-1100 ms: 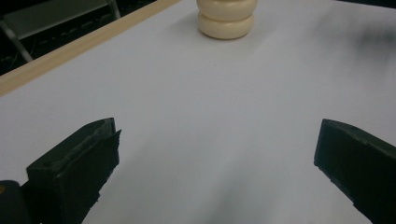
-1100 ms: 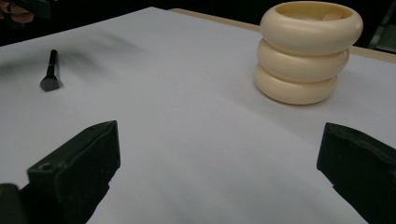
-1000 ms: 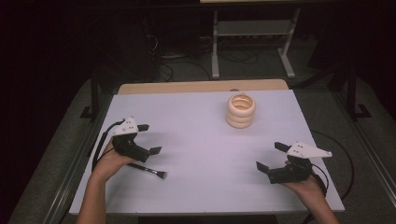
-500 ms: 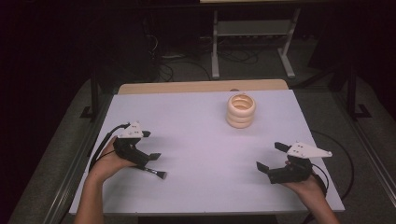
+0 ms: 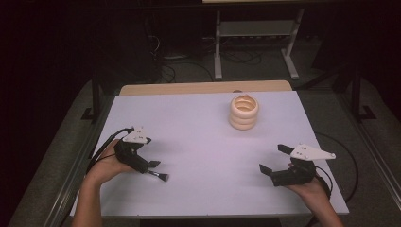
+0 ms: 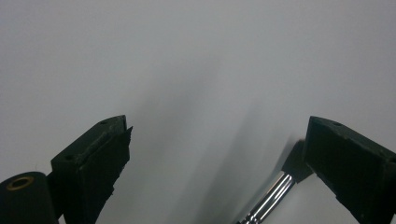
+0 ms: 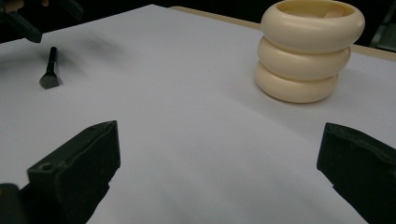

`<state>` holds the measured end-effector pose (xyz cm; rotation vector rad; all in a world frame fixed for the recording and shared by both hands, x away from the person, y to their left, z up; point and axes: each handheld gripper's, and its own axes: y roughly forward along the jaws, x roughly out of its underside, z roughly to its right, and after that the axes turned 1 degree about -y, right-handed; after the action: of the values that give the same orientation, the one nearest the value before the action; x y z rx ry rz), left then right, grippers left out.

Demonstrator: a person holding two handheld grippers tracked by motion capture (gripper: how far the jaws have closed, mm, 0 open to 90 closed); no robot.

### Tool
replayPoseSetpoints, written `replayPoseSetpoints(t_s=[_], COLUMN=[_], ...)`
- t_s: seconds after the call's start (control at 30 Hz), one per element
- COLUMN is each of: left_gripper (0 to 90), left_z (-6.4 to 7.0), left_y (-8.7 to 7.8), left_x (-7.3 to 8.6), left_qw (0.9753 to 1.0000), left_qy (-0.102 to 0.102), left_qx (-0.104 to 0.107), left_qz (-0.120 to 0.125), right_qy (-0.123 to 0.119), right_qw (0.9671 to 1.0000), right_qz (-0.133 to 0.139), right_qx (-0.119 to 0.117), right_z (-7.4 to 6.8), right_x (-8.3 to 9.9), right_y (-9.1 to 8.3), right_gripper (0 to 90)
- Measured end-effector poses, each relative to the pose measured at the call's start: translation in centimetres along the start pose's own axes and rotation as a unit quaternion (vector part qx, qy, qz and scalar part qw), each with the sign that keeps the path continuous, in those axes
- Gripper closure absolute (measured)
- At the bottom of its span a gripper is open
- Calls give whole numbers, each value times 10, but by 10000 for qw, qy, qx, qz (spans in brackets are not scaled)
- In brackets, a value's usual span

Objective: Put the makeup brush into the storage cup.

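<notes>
A small black brush (image 5: pixel 158 176) with a silver ferrule lies flat on the white table (image 5: pixel 203 123) near its front left. My left gripper (image 5: pixel 149 165) hovers right over the brush's handle end and is open. In the left gripper view the jaws of this gripper (image 6: pixel 217 135) stand wide apart, and the brush (image 6: pixel 273 198) lies by the right-hand jaw, not clamped. My right gripper (image 5: pixel 274 159) is open at the front right with nothing between its fingers. A cream ringed holder (image 5: pixel 244 112) stands upright at the back, right of centre.
From the right gripper (image 7: pixel 218 140) the holder (image 7: pixel 308 51) is ahead to the right and the brush (image 7: pixel 50 74) far left. A wooden strip (image 5: pixel 203 88) edges the table's back. Metal stand legs (image 5: pixel 255 42) and cables lie on the dark floor beyond.
My left gripper has shifted slightly forward and down over the brush. The brush, the holder and the right gripper have stayed in place.
</notes>
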<state>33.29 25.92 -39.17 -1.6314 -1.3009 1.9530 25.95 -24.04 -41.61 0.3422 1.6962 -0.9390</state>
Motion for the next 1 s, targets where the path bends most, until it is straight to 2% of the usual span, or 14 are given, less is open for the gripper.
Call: replayPoseSetpoints(t_s=[0.07, 0.1, 0.13, 0.3, 0.43, 0.7, 1.0], left_gripper=[71, 124, 139, 140, 142, 158, 188], left_z=[1, 1, 2, 4, 5, 8, 10], left_y=[1, 1, 1, 1, 1, 2, 4], left_x=[0, 0, 0, -1, -1, -1, 0], left_qw=[10000, 9999, 9997, 9991, 9989, 9961, 9948], left_qy=[25, 26, 76, 119, 116, 263, 293], left_qx=[25, 41, 49, 78, 112, 161, 258], left_qz=[-82, -114, -224, -403, -439, -832, -940], right_qy=[-2, 1, 4, -6, -15, -24, -19], right_qw=[10000, 10000, 10000, 10000, 10000, 10000, 10000], right_qz=[-1, -2, -1, -5, -8, -11, -18], right_qx=[-2, -2, 0, -7, -8, -14, -15], right_z=[0, 0, 0, 0, 0, 0, 0], right_x=[0, 0, 0, 0, 0, 0, 0], right_y=[0, 0, 0, 0, 0, 0, 0], right_gripper=[0, 0, 0, 0, 0, 0, 0])
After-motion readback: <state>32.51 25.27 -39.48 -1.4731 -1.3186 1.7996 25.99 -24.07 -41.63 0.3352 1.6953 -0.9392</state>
